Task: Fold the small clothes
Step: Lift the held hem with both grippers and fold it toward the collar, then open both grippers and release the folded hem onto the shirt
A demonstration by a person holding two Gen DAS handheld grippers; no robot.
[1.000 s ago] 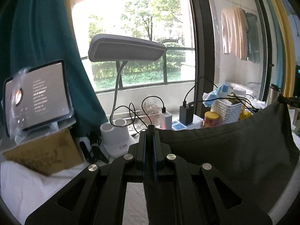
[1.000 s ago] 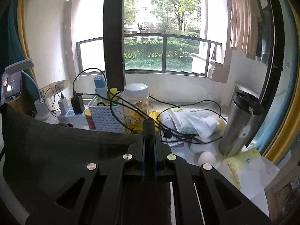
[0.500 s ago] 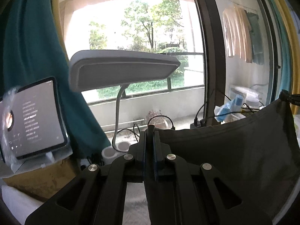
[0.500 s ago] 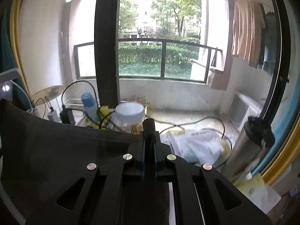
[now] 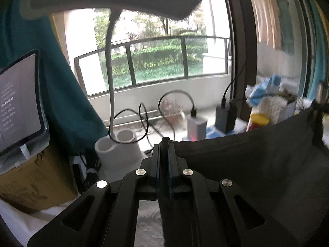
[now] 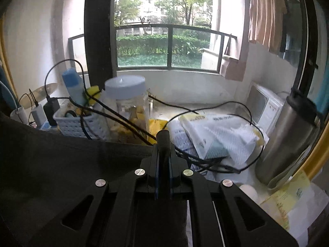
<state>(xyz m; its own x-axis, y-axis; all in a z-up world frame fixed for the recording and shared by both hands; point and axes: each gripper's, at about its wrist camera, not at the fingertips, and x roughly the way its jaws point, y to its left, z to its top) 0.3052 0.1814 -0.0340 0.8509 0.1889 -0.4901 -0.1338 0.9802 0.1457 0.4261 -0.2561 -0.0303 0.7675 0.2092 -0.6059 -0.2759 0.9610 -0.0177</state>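
In front of the window, a dark grey garment hangs stretched between the two tools. The left hand-held gripper is clenched on one upper corner of this garment, and a small fold of the cloth sticks out above the closed tips. The right hand-held gripper is clenched on the other upper corner in the same way. In the left view, the top edge of the garment runs from the left hand-held gripper to the right, up to the other tool far at the picture's edge.

Below the window, behind the garment, stand many things. A white desk lamp stands to the left of the window, with its wide head above the camera. A tablet leans on a cardboard box further left, in front of a teal curtain. Under the window's dark post are two chargers with black cables, a white basket and a clear jar with a pale blue lid. To the right of the window lie paper packets, and a steel flask stands beside them. White cloth covers the table under the left hand-held gripper.
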